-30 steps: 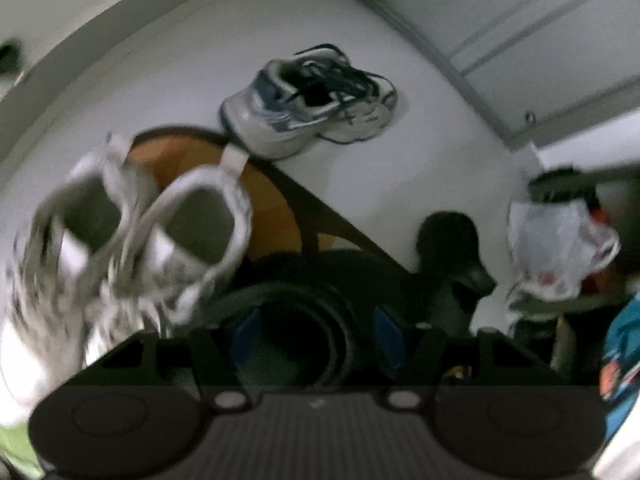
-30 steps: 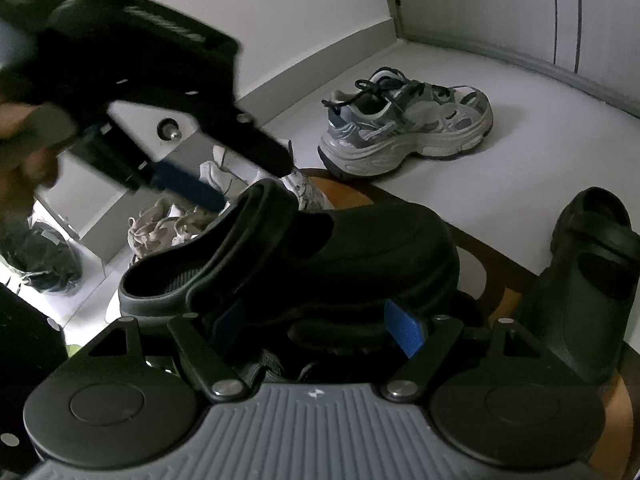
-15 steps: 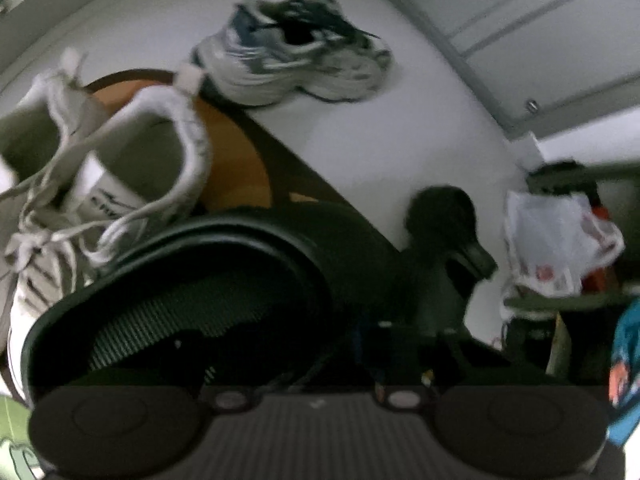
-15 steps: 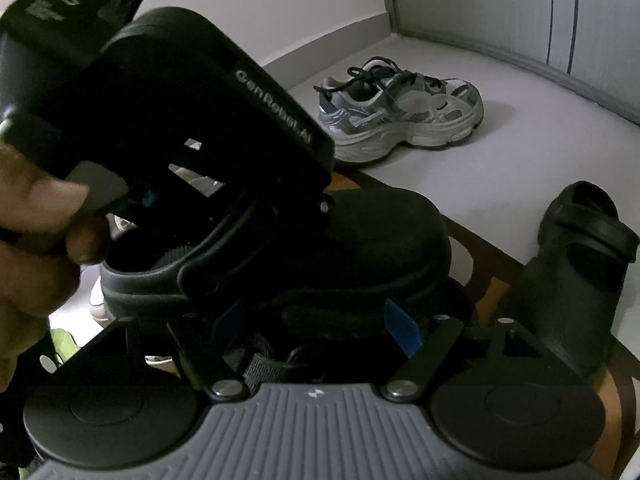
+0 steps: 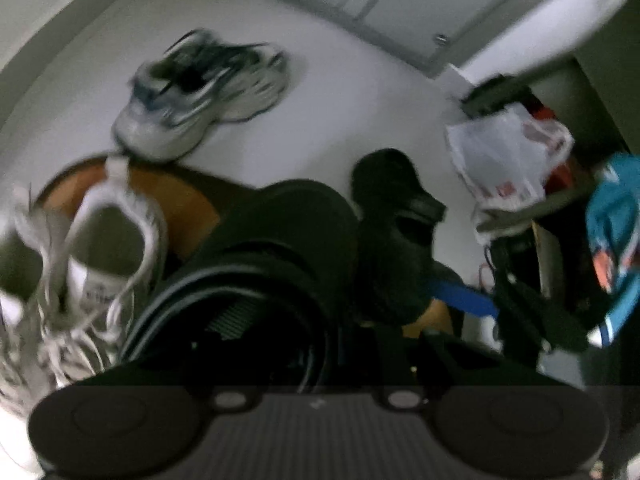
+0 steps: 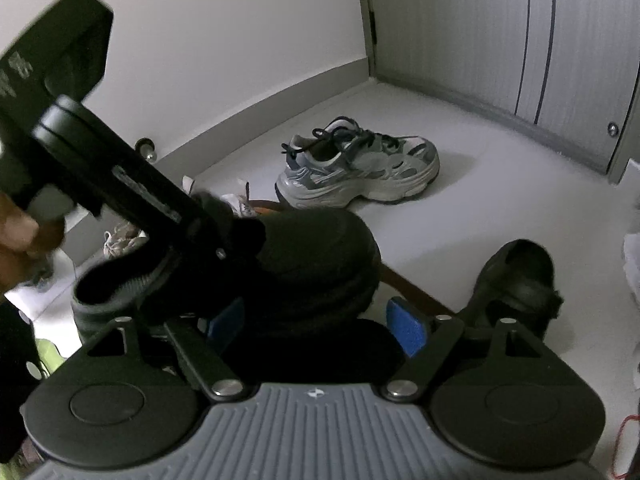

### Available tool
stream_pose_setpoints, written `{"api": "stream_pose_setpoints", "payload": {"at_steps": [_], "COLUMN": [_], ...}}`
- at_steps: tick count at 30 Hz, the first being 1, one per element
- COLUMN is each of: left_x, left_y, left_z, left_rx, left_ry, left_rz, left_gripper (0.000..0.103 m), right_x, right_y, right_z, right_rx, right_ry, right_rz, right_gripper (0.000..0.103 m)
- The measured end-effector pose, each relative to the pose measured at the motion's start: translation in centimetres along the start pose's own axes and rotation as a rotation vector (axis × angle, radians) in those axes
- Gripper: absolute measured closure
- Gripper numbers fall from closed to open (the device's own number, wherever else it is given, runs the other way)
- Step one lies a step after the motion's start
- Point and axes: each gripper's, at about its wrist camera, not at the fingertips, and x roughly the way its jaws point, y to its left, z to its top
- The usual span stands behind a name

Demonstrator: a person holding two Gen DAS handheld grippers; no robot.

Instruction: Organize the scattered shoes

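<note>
Pale grey flooring (image 6: 460, 208) runs back to a white wall with a grey skirting and a ribbed panel at the corner. On an orange mat with a dark brown rim (image 5: 176, 196) sits the black clog (image 6: 304, 256), a matte, rounded, thick-soled slip-on with a ribbed inner lining at its heel opening. Its long axis runs from the heel, near the cameras, to the toe, which points away toward the grey-and-blue sneakers (image 6: 360, 164) beyond the mat's far rim.

The left gripper (image 6: 208, 236), held in a hand (image 6: 20, 236), comes down at a slant; its jaws have just been closing and now pinch the clog's collar. White lettering on its arm is too blurred to read. The right gripper (image 6: 320, 320) sits low beside the clog with jaws spread wide, having just been opening further, blue pads clear of the sole.

A second black clog (image 6: 516, 280) lies off the mat's right side on the floor. White laced sneakers (image 5: 80, 264) stand on the mat's left; the tongue print is illegible.
</note>
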Motion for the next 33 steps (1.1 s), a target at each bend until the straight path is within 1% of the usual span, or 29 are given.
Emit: {"api": "stream_pose_setpoints", "payload": {"at_steps": [3,6,9,10,13,17,19,22,24,25,30,33], "left_x": [-0.9,-1.0,-0.9,-0.7,-0.5,-0.4,-0.2,0.2,0.4,0.6,1.3,2.2], "left_y": [-1.2,-2.2,-3.2,-3.6,-4.2,-4.9,-5.6,-6.7,-7.1,-7.3,-8.5,-9.3], "left_z": [0.7,1.3,1.2,1.1,0.7,0.5,0.3,0.1,0.2,0.3,0.5,0.6], "left_rx": [0.114,0.249,0.389,0.45,0.565,0.662,0.74,0.863,0.905,0.929,1.046,1.109], "left_ry": [0.026,0.065,0.1,0.119,0.165,0.197,0.216,0.25,0.263,0.267,0.278,0.272], "left_rz": [0.004,0.036,0.062,0.075,0.089,0.076,0.072,0.063,0.052,0.043,-0.012,-0.008], "left_gripper": [0.089,0.089,0.089,0.089,0.088,0.088,0.088,0.088,0.088,0.088,0.088,0.088], "right_x": [-0.6,-0.9,-1.0,-0.9,-0.4,0.3,0.5,0.3,0.0,-0.1,-0.5,-0.8], "right_y": [-0.2,-0.1,0.0,0.1,0.4,0.9,1.1,1.7,1.7,1.7,0.5,-0.7], "right_z": [0.0,0.0,0.1,0.1,-0.4,-1.1,-1.3,-1.6,-1.5,-1.5,-1.3,-1.2], "right_rx": [-0.012,-0.014,-0.01,-0.014,-0.037,-0.075,-0.101,-0.174,-0.199,-0.21,-0.186,-0.162], "right_ry": [-0.011,-0.026,-0.041,-0.041,-0.027,-0.014,-0.011,-0.008,-0.009,-0.01,-0.004,-0.018], "right_rz": [-0.011,-0.013,0.007,0.016,0.023,0.011,0.005,-0.023,-0.024,-0.023,0.018,0.003], "right_gripper": [0.014,0.013,0.01,0.009,0.009,0.009,0.008,0.008,0.007,0.005,0.003,0.001]}}
